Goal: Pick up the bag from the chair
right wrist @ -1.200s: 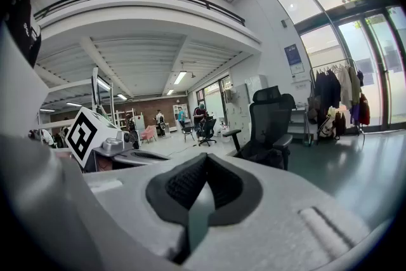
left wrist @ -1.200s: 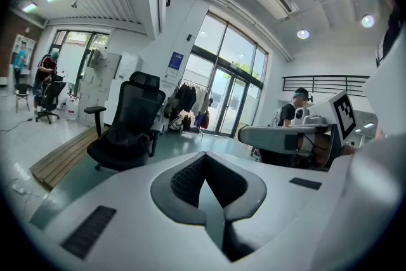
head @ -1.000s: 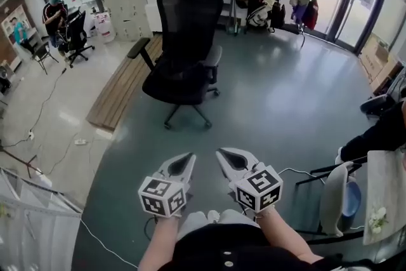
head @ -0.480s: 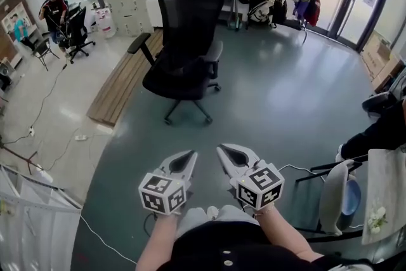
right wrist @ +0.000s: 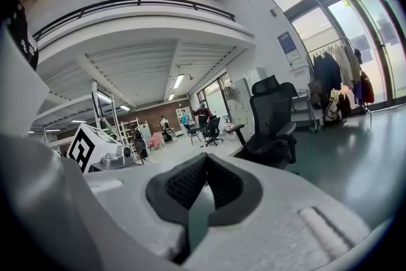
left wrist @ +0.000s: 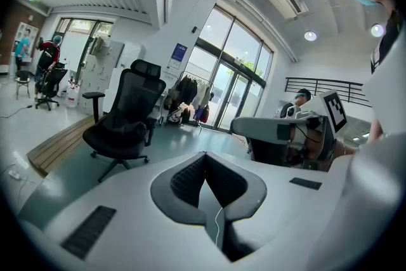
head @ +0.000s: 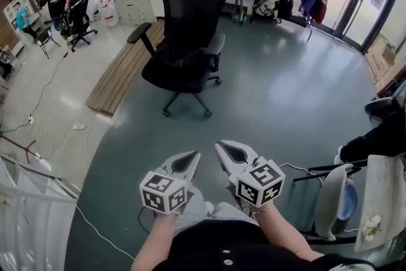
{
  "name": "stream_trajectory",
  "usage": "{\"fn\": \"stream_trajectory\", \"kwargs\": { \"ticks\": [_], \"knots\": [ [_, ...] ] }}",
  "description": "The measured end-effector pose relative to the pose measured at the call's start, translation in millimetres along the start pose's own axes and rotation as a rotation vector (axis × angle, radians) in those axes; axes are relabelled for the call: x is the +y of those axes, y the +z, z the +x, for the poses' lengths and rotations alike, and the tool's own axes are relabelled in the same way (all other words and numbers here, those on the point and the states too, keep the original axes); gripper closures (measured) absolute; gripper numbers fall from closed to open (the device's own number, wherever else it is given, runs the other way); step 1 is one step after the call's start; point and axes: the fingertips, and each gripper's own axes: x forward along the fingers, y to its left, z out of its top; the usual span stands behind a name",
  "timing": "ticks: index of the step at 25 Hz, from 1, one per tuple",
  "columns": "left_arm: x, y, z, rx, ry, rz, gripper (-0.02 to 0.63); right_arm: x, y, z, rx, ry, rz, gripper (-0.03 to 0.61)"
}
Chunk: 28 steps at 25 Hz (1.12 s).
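Bag: black, soft, slumped in a low lump on the seat of the office chair; outline hard to tell from the dark upholstery. Chair: black, mesh back, headrest, two armrests, star base; upright on the grey floor.

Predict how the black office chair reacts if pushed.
The chair stands on a wheeled star base on the smooth floor, so it would probably roll away. On its single post, it may also swivel. Pushed high on the tall back, it might tilt.
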Motion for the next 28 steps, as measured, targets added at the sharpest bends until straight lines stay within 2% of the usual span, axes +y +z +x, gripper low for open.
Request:
{"fn": "stream_trajectory", "kwargs": {
  "ticks": [6, 10, 15, 21, 28],
  "knots": [
    [32, 11, 19, 0.009, -0.009, -0.003, 0.597, -25, 0, 35, 0.016, -0.016, 0.019, 0.580],
    [80, 35, 36, 0.003, -0.015, -0.012, 0.597, -42, 11, 79, 0.013, -0.037, 0.023, 0.580],
    [155, 82, 56, -0.014, -0.032, -0.009, 0.597, -65, 36, 154, 0.004, -0.088, 0.008, 0.580],
    [232, 134, 79, -0.022, -0.067, 0.021, 0.597, -77, 71, 240, -0.024, -0.109, -0.026, 0.580],
    [292, 153, 105, 0.022, -0.120, 0.016, 0.597, -105, 79, 297, -0.016, -0.190, 0.002, 0.580]
  ]
}}
